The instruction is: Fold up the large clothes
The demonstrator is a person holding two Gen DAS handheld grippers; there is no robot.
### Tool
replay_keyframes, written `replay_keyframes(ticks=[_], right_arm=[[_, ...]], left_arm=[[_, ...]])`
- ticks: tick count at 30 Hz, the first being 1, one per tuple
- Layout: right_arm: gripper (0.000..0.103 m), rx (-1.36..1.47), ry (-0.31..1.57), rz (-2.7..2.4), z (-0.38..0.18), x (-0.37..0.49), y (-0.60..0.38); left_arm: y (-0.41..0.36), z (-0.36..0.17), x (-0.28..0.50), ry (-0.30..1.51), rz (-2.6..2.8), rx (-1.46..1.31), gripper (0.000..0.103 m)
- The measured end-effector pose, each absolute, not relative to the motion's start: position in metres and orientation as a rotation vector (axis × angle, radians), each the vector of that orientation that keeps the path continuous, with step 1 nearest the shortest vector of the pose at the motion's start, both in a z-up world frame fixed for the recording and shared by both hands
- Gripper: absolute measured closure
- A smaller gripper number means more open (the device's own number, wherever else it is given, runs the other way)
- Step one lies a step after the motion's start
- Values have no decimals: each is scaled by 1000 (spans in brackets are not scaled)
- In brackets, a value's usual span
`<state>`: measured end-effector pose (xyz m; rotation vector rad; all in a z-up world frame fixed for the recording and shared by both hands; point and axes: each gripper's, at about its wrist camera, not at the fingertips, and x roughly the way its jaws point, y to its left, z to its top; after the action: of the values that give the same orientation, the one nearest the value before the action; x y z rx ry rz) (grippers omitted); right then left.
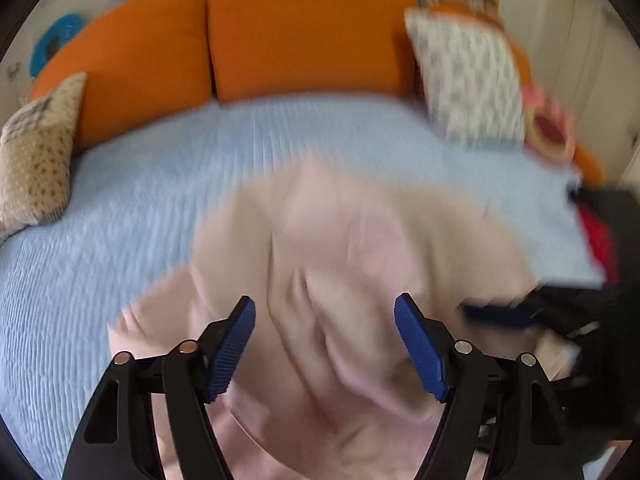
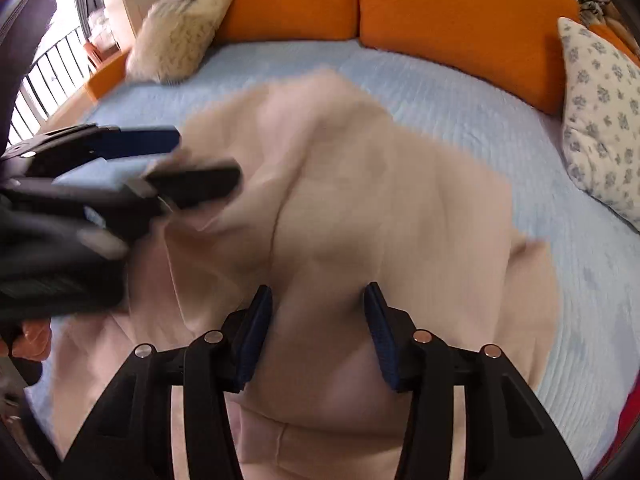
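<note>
Your left tool (image 1: 324, 344) and right tool (image 2: 318, 336) both stand apart, gripping nothing, above the pale pink garment (image 2: 360, 200) (frames blurred) spread on the blue bed (image 1: 120, 208).

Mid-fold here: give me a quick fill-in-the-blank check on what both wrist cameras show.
1. The pale pink garment lies on a light ____ quilted bedspread.
2. The back cushions are ____.
3. The right gripper has its jaws ____.
4. The left gripper grips ____.

Missing words: blue; orange; open; nothing

pink garment (image 1: 340, 280) motion-blurred, left claw (image 2: 200, 160) smeared, garment's near edge cropped
</note>
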<state>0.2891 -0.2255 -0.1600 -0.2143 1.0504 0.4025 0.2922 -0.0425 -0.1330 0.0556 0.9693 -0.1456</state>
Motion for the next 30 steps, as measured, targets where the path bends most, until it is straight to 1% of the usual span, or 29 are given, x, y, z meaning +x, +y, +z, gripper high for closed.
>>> replay_keyframes(ticks=[3, 5, 10, 14, 16, 20, 22, 24, 27, 30], right_arm=[[54, -222, 1003, 363, -182, 264, -229], [54, -229, 960, 333, -196, 255, -229], [54, -208, 922, 298, -229, 249, -228], [55, -236, 911, 287, -223, 245, -225], [55, -213, 919, 303, -210, 240, -228], [55, -121, 810, 291, -152, 245, -252], [54, -89, 762, 245, -127, 265, -263], [53, -65, 747, 213, -116, 287, -269], [54, -34, 788, 176, -121, 325, -267], [56, -15, 861, 186, -138, 346, -266]], left_arm=[[-37, -172, 286, 1036, -105, 24, 31], [-34, -186, 282, 1030, -85, 26, 31], [-44, -218, 272, 1008, -47, 83, 31], [-45, -209, 261, 993, -48, 63, 31], [-41, -191, 250, 982, -88, 40, 33], [-35, -143, 243, 916, -130, 39, 33], [-35, -121, 254, 878, -124, 48, 31], [-37, -101, 279, 834, -87, 49, 29], [-46, -100, 326, 845, -33, 75, 28], [-50, -129, 373, 949, 15, 108, 29]])
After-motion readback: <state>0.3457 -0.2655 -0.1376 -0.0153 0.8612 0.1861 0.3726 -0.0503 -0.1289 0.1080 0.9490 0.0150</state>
